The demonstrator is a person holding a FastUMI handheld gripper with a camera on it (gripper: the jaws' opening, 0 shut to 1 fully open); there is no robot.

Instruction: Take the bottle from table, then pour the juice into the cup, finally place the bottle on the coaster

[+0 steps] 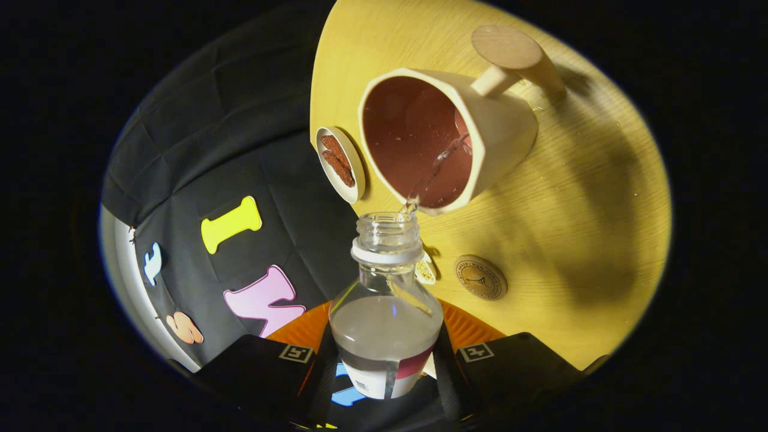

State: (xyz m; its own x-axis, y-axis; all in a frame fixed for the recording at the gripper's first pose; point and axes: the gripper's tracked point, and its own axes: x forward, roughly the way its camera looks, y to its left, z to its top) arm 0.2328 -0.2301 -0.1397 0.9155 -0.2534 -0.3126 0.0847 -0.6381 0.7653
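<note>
Clear liquid streams from the bottle [385, 300], pinched between the gripper [384, 366] fingers and tipped so its mouth reaches just over the cup [444, 138] rim ahead, with the coaster [480, 276] nearby.

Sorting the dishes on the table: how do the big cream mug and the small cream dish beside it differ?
The cream mug with a wooden handle is large and deep; the small cream dish is shallow. The mug is taking liquid from the clear plastic bottle held in the gripper; the dish holds reddish-brown pieces. Both stand on the wooden table.
</note>
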